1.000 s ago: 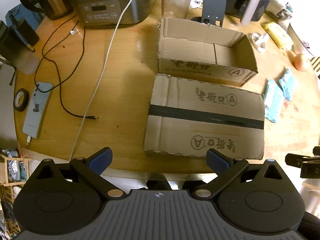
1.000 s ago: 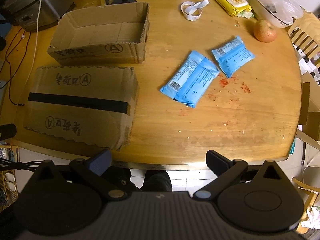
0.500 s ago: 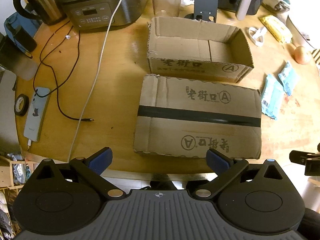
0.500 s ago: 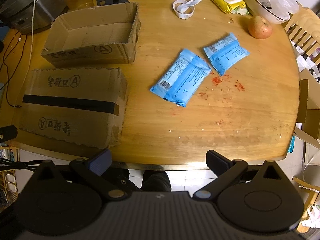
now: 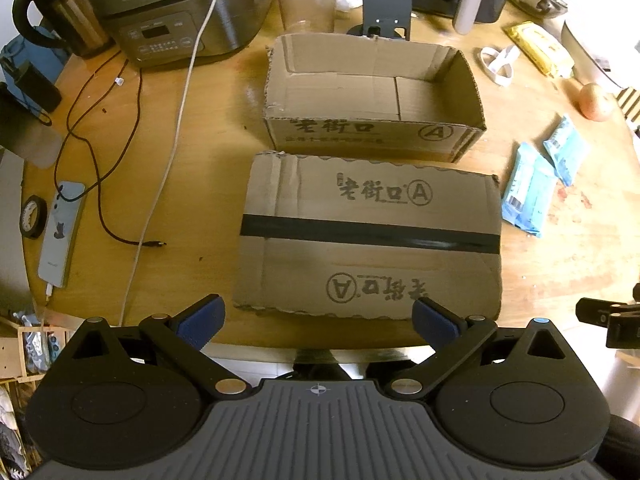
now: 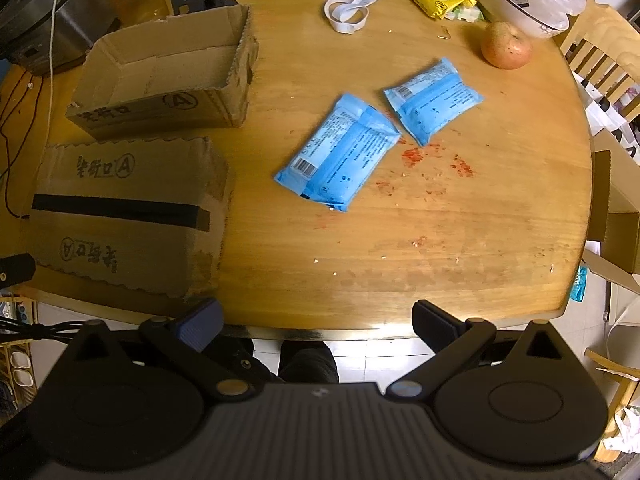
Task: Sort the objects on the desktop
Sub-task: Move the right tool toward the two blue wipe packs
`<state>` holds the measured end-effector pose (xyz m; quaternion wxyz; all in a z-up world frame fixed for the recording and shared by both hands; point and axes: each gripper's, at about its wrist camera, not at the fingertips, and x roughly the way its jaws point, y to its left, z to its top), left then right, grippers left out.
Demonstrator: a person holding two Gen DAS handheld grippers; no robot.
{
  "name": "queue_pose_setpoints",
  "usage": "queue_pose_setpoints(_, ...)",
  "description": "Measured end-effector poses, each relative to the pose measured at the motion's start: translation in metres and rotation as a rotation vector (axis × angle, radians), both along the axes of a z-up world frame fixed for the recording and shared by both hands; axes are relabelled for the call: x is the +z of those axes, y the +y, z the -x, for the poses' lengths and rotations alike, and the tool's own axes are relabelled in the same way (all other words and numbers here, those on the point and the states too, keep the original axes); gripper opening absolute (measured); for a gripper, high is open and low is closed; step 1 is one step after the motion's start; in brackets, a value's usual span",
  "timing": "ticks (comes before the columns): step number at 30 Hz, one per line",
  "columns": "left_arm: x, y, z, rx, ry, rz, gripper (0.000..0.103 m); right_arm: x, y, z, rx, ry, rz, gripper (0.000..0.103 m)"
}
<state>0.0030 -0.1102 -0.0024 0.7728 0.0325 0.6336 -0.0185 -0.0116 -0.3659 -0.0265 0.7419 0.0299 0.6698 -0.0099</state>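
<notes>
Both views now take in more of the desk [image 6: 440, 240] than a second ago; both grippers have pulled back past its near edge. Nothing on the desk has shifted.

Left gripper [image 5: 318, 316]: fingers spread wide, empty, just off the near edge, facing the taped box [image 5: 372, 240]. Open box [image 5: 372, 92] sits just behind it.

Right gripper [image 6: 316, 318]: fingers spread wide, empty, at the near edge. Large blue pack [image 6: 338, 154] and small blue pack [image 6: 434, 100] lie mid-desk, corners touching, well ahead of it, right of both boxes. Apple [image 6: 506, 46] near the far right edge.
</notes>
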Motion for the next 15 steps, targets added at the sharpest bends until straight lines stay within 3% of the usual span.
queue_pose_setpoints(15,-0.002,-0.023,-0.004,-0.019,0.006,0.003,0.103,-0.003,-0.021,0.0,-0.012,0.005,0.0,0.103)
